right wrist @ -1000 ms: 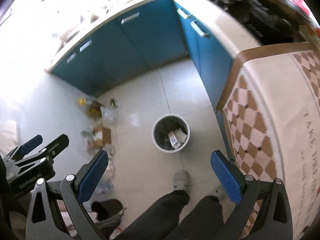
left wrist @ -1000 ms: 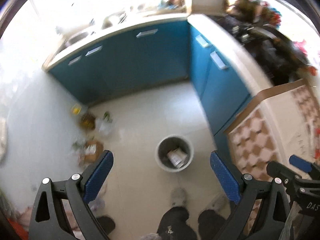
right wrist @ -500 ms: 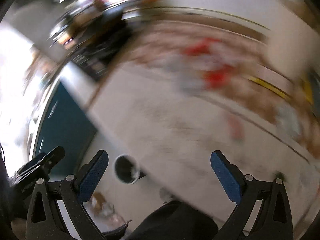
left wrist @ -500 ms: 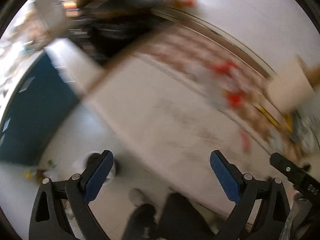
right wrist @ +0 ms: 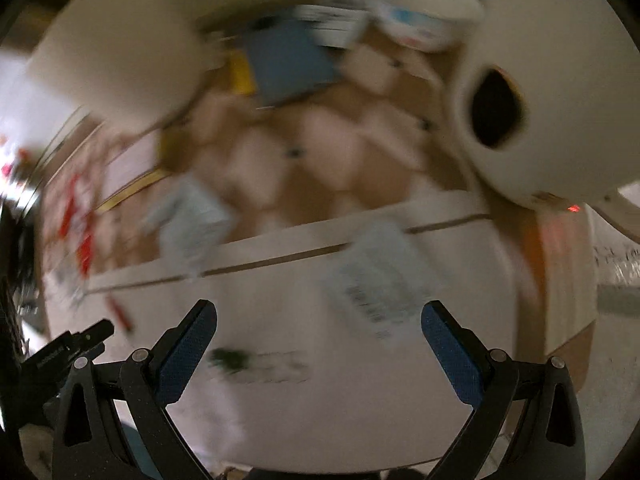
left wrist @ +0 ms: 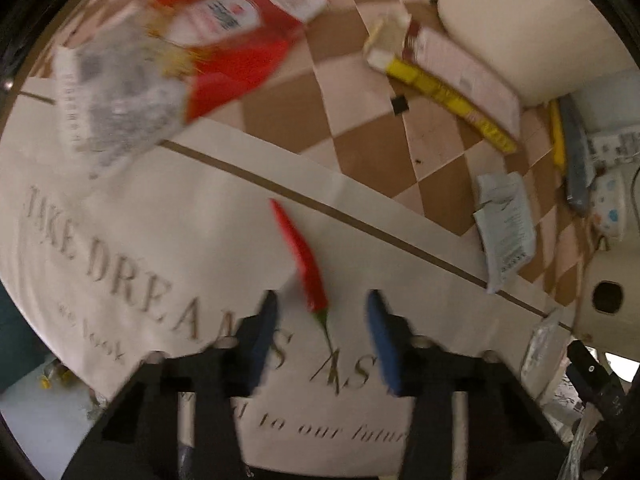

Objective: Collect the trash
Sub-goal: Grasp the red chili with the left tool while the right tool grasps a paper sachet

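**Two hand-held grippers over a littered tabletop**

The left hand-held gripper [left wrist: 320, 320] is pointing down at the tabletop [left wrist: 168, 240], which is covered by a cream cloth with printed lettering and a brown-and-pink checked panel. Its jaws have just been closing and are now standing narrow but not shut, with a red chili pepper [left wrist: 298, 256] lying on the cloth just ahead of them; the pepper's green stem [left wrist: 325, 326] is reaching into the gap, and the blue pads [left wrist: 262, 332] are not pressing on it.

More trash is lying farther back on the checked panel: a red-and-white wrapper [left wrist: 224, 28] partly under a grey crumpled bag [left wrist: 108, 100], a yellow packet [left wrist: 452, 96] beside a pale carton, and a light blue wrapper [left wrist: 506, 228] near the cloth's brown stripe.

The right hand-held gripper [right wrist: 318, 344] is hanging with its jaws spread wide and nothing between them. Its view is badly blurred; a pale printed wrapper [right wrist: 376, 280] is showing on the cloth just ahead of its pads [right wrist: 450, 356], and a white rounded appliance with a dark hole [right wrist: 560, 92] is standing at the right.
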`<move>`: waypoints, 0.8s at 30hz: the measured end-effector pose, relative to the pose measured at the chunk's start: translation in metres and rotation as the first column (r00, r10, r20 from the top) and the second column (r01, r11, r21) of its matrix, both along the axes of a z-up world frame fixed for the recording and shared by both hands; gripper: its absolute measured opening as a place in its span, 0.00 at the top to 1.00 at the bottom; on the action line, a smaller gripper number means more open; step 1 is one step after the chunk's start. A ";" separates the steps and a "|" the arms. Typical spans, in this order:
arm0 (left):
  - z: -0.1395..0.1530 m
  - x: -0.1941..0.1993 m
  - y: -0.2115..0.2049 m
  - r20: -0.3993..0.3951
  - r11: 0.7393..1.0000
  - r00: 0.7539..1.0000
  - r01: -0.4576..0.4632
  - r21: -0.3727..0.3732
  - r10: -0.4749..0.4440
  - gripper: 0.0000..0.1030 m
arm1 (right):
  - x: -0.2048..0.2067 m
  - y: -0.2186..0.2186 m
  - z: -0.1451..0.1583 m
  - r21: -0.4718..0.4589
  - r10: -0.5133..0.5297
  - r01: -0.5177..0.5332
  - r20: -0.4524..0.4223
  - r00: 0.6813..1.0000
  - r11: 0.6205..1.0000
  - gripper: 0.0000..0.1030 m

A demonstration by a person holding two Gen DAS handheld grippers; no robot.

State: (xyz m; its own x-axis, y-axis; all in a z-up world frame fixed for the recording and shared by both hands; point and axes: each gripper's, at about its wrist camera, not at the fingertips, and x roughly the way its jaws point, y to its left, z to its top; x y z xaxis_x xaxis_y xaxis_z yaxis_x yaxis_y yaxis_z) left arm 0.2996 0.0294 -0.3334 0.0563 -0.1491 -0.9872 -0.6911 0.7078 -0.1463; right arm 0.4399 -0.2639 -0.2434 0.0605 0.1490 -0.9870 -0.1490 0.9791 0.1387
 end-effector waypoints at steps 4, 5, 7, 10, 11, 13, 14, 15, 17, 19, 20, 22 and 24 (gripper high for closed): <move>0.003 0.012 -0.007 -0.002 0.998 0.999 0.034 0.061 -0.034 0.92 | 0.014 -0.024 -0.025 -0.059 -0.042 0.041 -0.013 0.999 0.997 0.00; 0.003 0.013 -0.008 -0.004 0.997 0.999 0.039 0.065 -0.039 0.92 | 0.016 -0.026 -0.030 -0.071 -0.043 0.042 -0.015 0.999 0.997 0.00; 0.005 0.014 -0.009 -0.005 0.996 0.999 0.036 0.076 -0.036 0.93 | 0.021 -0.029 -0.045 -0.097 -0.050 0.047 -0.029 0.998 0.994 0.00; 0.010 0.010 -0.010 -0.007 0.993 0.999 0.037 0.108 -0.037 0.93 | 0.021 -0.025 -0.064 -0.108 -0.028 0.020 -0.069 0.997 0.994 0.00; 0.012 0.007 -0.009 -0.007 0.993 0.999 0.035 0.116 -0.035 0.93 | 0.020 -0.021 -0.063 -0.120 -0.006 0.001 -0.044 0.999 0.993 0.00; 0.016 0.002 -0.009 -0.001 0.992 0.999 0.032 0.125 -0.033 0.93 | 0.015 -0.010 -0.063 -0.146 0.056 -0.058 -0.018 0.998 0.988 0.00; 0.017 -0.002 -0.009 0.002 0.992 1.000 0.027 0.125 -0.027 0.93 | 0.011 -0.005 -0.063 -0.157 0.079 -0.078 -0.001 0.997 0.985 0.03; 0.018 -0.007 -0.009 0.007 0.992 1.000 0.021 0.122 -0.022 0.93 | 0.008 -0.001 -0.061 -0.161 0.099 -0.094 0.019 0.995 0.982 0.07; 0.021 -0.014 -0.007 0.014 0.992 1.000 0.013 0.123 -0.015 0.93 | 0.002 0.003 -0.056 -0.156 0.125 -0.116 0.049 0.991 0.981 0.16; 0.026 -0.025 -0.004 0.024 0.992 1.000 0.007 0.129 -0.010 0.93 | -0.003 0.008 -0.049 -0.152 0.151 -0.139 0.072 0.986 0.979 0.36; 0.029 -0.032 -0.001 0.031 0.991 0.999 0.006 0.132 -0.010 0.93 | -0.005 0.010 -0.046 -0.151 0.160 -0.147 0.084 0.983 0.978 0.62; 0.039 -0.042 0.004 0.051 0.990 0.999 0.004 0.142 -0.011 0.93 | -0.008 0.014 -0.041 -0.135 0.174 -0.162 0.082 0.981 0.977 0.99; 0.052 -0.052 0.006 0.078 0.987 0.997 -0.001 0.160 -0.012 0.93 | -0.009 0.011 -0.038 -0.090 0.144 -0.138 0.058 0.988 0.986 0.99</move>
State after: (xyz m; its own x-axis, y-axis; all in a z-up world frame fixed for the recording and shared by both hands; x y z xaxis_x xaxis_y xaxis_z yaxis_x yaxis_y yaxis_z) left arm 0.2474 0.0352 -0.2814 0.1337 0.0096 -0.9910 -0.6780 0.7302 -0.0844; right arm 0.4307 -0.2525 -0.2812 0.1080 0.0760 -0.9912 -0.2924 0.9554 0.0414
